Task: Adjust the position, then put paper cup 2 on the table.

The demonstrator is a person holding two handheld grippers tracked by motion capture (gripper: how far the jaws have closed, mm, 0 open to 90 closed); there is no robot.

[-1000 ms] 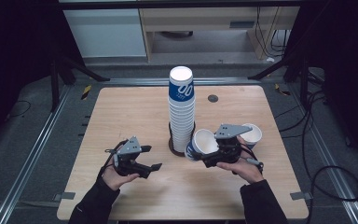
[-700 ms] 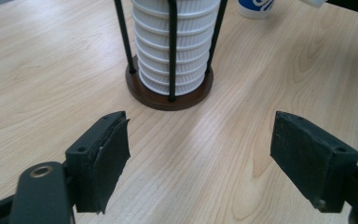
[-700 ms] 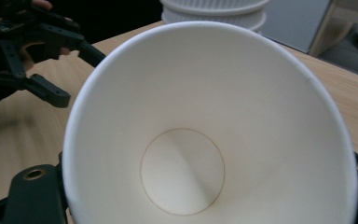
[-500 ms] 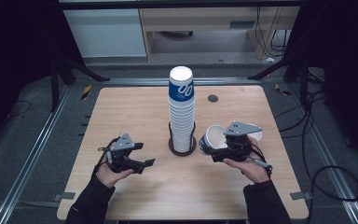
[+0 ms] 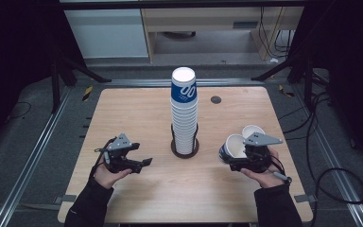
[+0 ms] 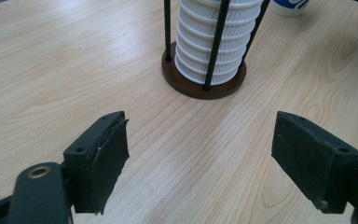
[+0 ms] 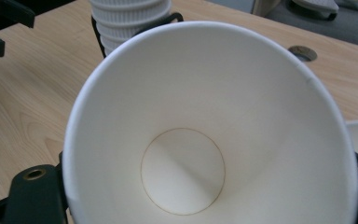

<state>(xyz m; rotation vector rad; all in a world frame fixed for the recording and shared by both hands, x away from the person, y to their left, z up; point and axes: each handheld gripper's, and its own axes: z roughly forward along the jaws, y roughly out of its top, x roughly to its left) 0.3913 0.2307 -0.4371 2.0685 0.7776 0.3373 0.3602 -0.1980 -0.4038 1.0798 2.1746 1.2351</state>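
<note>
**Now you are carrying one cup away from the stack**

Here you are holding a paper cup (image 5: 233,146) in your right gripper (image 5: 246,161), jaws clamped on its wall, mouth turned toward the gripper's camera so that the right gripper view is looking straight down into its white inside. In the high view that cup is hanging over the right side of the table (image 5: 137,109), beside a second loose cup (image 5: 254,131) that is standing just behind it, close to the gripper. Your left gripper (image 5: 139,164) is resting near the left front of the table with nothing in it; its jaws have just been opening wider, and the left gripper view is showing bare wood between the two pads.

By my judgement, you are unstacking cups and setting them out on the right. One seems already placed, one is in hand and probably about to go down next to it. The tall stack (image 5: 184,113) in its dark rod holder (image 5: 185,147) is showing how much is left: most of the job.

Counting: two loose cups, one stack, whose ribbed rims are too many and too fine to count exactly, one holder, two grippers, and one small round dark disc (image 5: 216,100) set in the tabletop behind the stack.
</note>
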